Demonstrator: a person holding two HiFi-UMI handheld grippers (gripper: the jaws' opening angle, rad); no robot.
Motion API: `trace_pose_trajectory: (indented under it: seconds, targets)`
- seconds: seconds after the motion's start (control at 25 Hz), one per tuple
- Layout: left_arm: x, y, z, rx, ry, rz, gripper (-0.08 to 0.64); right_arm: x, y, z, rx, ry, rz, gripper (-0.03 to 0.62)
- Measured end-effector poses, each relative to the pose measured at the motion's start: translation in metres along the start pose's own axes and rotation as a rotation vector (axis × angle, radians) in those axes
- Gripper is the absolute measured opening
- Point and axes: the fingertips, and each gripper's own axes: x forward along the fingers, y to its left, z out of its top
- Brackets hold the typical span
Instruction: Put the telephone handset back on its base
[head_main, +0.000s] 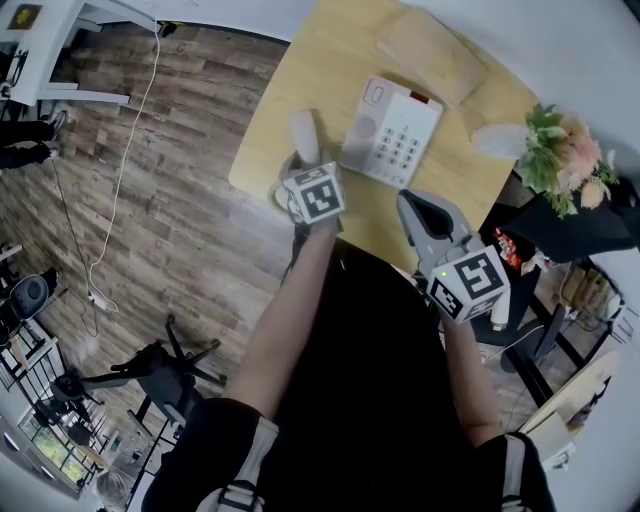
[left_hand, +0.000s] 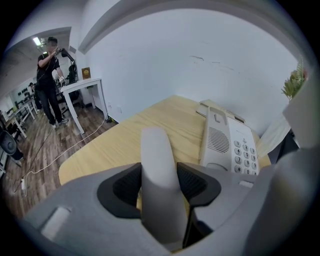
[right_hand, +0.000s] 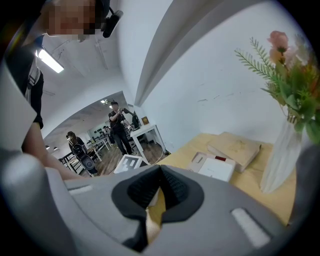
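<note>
handset (left_hand: 157, 165) lies on table (head_main: 290, 70) just left of base (head_main: 392, 130), between wide-set jaws of left gripper (left_hand: 159, 186), pads close at both sides, no clear squeeze. right gripper (right_hand: 157, 192) closed, empty. handset likely light, rigid, smooth plastic, may slip; clamp mid-shaft.

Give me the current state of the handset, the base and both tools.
left tool: open, straddling the handset.
right tool: shut, empty.
handset: off the base, beside it.
base: on the table, cradle empty.
</note>
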Motion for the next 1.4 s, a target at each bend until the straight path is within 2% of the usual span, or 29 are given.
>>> trace_pose_trajectory:
  seconds: [0.32,0.56,0.96,1.4]
  targets:
    - [-0.005,0.002,-0.008,-0.01,0.034,-0.021,0.229,0.0,0.004,0.0,0.001,-0.015,0.004,0.003]
    - [-0.012,0.01,-0.017,0.001,0.075,-0.002,0.226,-0.002,0.005,0.003,-0.003,-0.025,0.001,0.003]
    - [-0.026,0.013,-0.014,0.02,0.077,-0.033,0.222,-0.004,0.014,0.008,-0.003,-0.051,0.009,0.003]
    - [-0.04,0.008,0.001,0.049,0.039,-0.063,0.221,-0.013,0.02,0.014,-0.018,-0.075,0.006,0.003]
